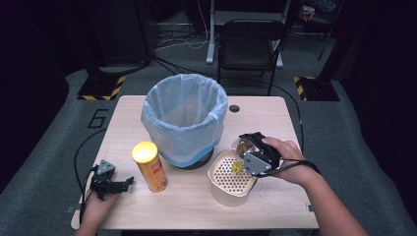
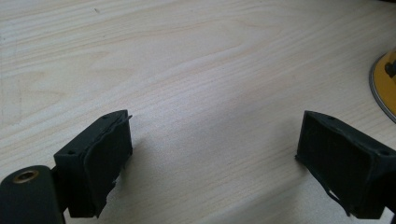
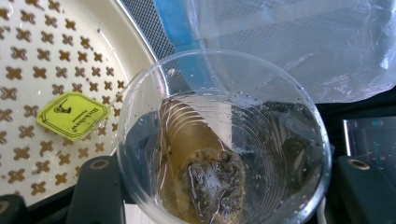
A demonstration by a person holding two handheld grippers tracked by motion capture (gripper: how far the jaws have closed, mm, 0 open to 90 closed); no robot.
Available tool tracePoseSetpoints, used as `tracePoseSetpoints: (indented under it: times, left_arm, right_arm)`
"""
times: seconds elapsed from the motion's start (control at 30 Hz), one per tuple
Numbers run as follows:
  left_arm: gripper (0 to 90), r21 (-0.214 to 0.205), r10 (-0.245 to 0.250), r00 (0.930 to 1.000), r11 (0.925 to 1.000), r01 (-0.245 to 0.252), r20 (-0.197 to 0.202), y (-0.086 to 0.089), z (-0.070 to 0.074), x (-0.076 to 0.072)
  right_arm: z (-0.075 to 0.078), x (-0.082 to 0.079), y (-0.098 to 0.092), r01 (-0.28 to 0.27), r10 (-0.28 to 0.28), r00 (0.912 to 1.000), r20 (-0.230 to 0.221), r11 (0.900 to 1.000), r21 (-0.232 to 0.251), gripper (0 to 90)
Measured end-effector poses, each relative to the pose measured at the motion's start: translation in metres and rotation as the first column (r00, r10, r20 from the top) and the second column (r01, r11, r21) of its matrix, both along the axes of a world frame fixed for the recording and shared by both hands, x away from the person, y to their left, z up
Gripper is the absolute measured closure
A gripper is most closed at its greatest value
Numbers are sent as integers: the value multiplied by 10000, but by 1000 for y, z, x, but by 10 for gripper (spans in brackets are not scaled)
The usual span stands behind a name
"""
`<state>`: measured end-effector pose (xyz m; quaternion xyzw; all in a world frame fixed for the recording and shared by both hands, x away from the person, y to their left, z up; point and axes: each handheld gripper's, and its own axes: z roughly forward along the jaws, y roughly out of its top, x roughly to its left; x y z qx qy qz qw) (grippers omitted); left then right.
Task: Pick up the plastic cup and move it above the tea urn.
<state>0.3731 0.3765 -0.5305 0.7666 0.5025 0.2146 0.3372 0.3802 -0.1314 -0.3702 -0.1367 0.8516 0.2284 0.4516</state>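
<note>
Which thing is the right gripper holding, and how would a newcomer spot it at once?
Start at the bin with the pale blue bag in the middle of the table. Just to its right, above the cream strainer, the right gripper holds a clear plastic cup. It alone is see-through, with a wet tea bag inside.

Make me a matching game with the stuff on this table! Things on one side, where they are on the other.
Things:
1. chip can
2. clear cup
3. yellow tag
4. bin

Places:
A. inside the perforated container
B. lined with a pale blue bag
C. clamped in the right gripper
D. standing upright beside the left gripper

Pairs: 1-D, 2-C, 3-A, 4-B
</note>
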Motion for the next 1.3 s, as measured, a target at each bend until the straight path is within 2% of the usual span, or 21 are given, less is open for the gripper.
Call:
tracePoseSetpoints:
  times: [0.27,0.33,0.4,0.53,0.57,0.6,0.67,0.7,0.8,0.83,0.87,0.93,0.97,1.03,1.1,1.13,1.17,1.2,1.23,1.27,1.3]
  left_arm:
    - [100,4,0,10000,10000,0,-1,0,0,0]
    - [101,-1,4,10000,10000,-4,-10,0,0,0]
    - [100,0,3,10000,10000,-3,-1,0,0,0]
    - [101,1,2,10000,10000,-2,-1,0,0,0]
    - [101,-4,2,10000,10000,-2,-2,0,0,0]
    - [101,-2,4,10000,10000,-4,-6,0,0,0]
    - [100,-10,10,10000,10000,-10,-4,0,0,0]
    - [101,0,3,10000,10000,-3,-3,0,0,0]
    - [101,0,3,10000,10000,-3,-3,0,0,0]
    - [101,-2,5,10000,10000,-5,-2,0,0,0]
    - [101,0,5,10000,10000,-5,2,0,0,0]
    - [101,-1,5,10000,10000,-5,-1,0,0,0]
    - [101,1,4,10000,10000,-4,2,0,0,0]
    - [101,-3,2,10000,10000,-2,-5,0,0,0]
    - [100,2,2,10000,10000,-2,-6,0,0,0]
    - [101,5,0,10000,10000,0,-2,0,0,0]
    - [101,6,0,10000,10000,0,-2,0,0,0]
    - [101,2,-1,10000,10000,1,-5,0,0,0]
    - [101,0,0,10000,10000,0,-7,0,0,0]
    - [101,2,4,10000,10000,-4,0,0,0,0]
    - [101,-3,1,10000,10000,-1,-11,0,0,0]
  right_arm:
    - [-6,-10,8,-71,237,9896,1417,9932,-1164,373]
    - [-10,-14,12,20,317,9788,2023,9864,-1644,374]
    - [-17,-18,16,237,394,9607,2746,9746,-2227,374]
    - [-29,-24,24,606,1115,8984,4249,9266,-3711,376]
    - [-31,-25,25,848,1353,8717,4710,9050,-4169,376]
    - [-32,-26,26,952,1576,8602,4849,8846,-4565,377]
    - [-34,-28,29,1074,2062,8222,5306,8591,-5004,380]
    - [-35,-29,30,1219,2172,8054,5515,8498,-5128,381]
    - [-38,-31,29,1479,2321,7781,5838,8354,-5293,382]
    - [-43,-30,28,1318,2155,8047,5532,8437,-5203,383]
    - [-42,-32,28,1602,2229,7922,5681,8223,-5461,382]
    - [-46,-34,28,1581,2303,7889,5698,8199,-5502,382]
    - [-47,-35,28,1569,2581,7815,5680,7998,-5794,382]
    - [-50,-37,27,1685,2529,7747,5796,8009,-5746,382]
    - [-47,-38,29,1574,2535,7855,5645,8004,-5784,381]
    - [-47,-38,28,1617,2329,7903,5667,8128,-5596,382]
    - [-47,-37,28,1581,2332,7900,5670,8161,-5559,382]
    - [-45,-37,30,1550,2472,7890,5625,8058,-5716,381]
    - [-42,-37,31,1616,2638,7801,5674,7911,-5900,382]
    - [-44,-37,29,1668,2430,7882,5654,8001,-5763,381]
    - [-43,-37,29,1673,2418,7896,5640,7994,-5770,381]
